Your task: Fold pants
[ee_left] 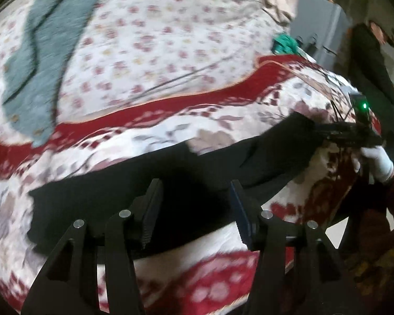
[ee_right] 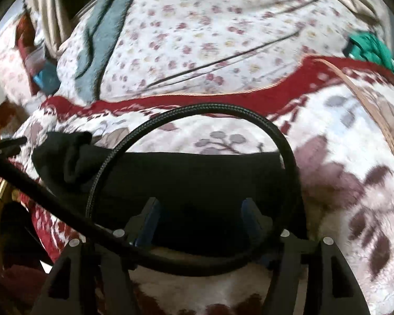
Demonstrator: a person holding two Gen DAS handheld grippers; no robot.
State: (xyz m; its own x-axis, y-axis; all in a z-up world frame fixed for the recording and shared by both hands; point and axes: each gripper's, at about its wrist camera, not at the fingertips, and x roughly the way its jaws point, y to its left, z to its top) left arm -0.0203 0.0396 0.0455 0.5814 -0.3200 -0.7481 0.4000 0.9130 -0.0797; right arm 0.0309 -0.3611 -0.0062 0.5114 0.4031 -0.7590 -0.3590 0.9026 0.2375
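Lying flat on a floral blanket (ee_left: pixel 223 120), black pants (ee_left: pixel 170 173), left gripper (ee_left: pixel 194 202) and right gripper (ee_right: pixel 199 210) fingers spread wide, seemingly holding nothing.

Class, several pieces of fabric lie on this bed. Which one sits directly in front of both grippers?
The plain black pants, a dark band across the red-and-white floral blanket. The grey-blue towel and small green cloth lie farther back.

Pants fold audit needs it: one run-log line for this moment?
black pants flat on floral blanket | left hand-held gripper open | right hand-held gripper open | nothing gripped
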